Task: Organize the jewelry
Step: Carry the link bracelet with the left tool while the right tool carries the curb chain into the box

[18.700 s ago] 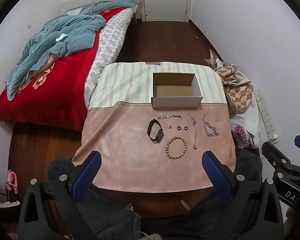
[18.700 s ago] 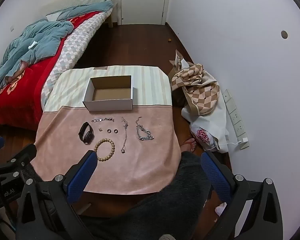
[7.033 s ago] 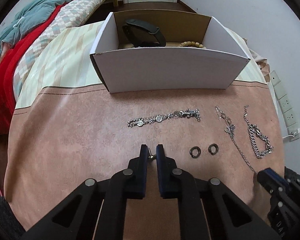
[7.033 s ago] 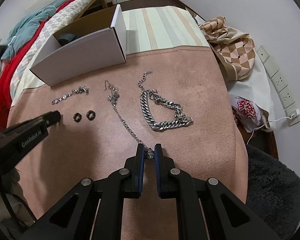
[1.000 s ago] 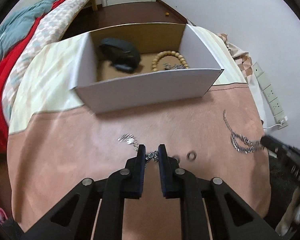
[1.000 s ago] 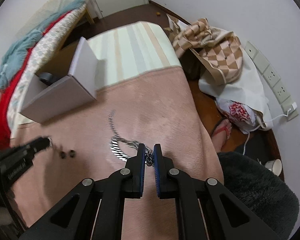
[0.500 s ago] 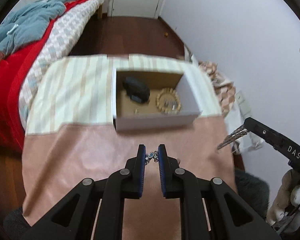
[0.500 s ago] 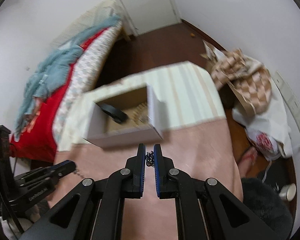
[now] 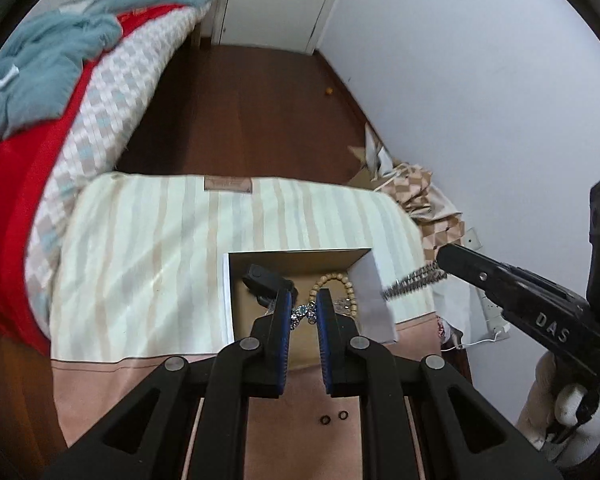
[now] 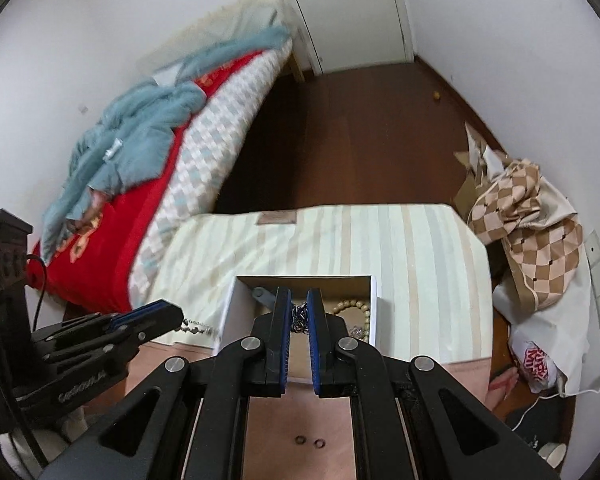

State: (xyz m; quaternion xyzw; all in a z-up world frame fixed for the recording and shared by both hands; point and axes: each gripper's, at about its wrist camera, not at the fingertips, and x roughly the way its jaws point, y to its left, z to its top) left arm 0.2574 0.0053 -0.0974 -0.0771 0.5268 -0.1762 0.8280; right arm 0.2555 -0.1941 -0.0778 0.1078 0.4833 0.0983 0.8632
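From the left wrist view we see our left gripper (image 9: 304, 312) clenched on a fine silver bracelet (image 9: 302, 313) with small bluish stones, held in the air just ahead of its pads and above the open white box (image 9: 227, 300). Only this view shows our right gripper (image 9: 440, 264) from the side — it reaches in from the right, and a thick silver chain (image 9: 414, 280) hangs from its tip over the box's right wall.

The right wrist view gives the opposite look: the right gripper (image 10: 299, 316) is closed tight on the chain (image 10: 299, 320), whose links show only as a short stretch in the narrow gap between the blue pads. To its left the left gripper (image 10: 178, 316) comes in with the bracelet (image 10: 198, 326) trailing from its tip, beside the box (image 10: 230, 304) wall.

Inside the box, ahead of both tools, lie a wooden bead bracelet (image 9: 350, 286) and a dark wristband (image 9: 264, 278); both are partly hidden behind the fingers in either view. Two small dark rings (image 10: 308, 441) lie on the pink cloth (image 10: 300, 420) beneath the grippers, between the finger arms.

How far each chain hangs below the pads we cannot tell — the fingers cover it. A gloved hand (image 9: 572, 412) shows at the lower right edge of the left view, cut off by the frame.
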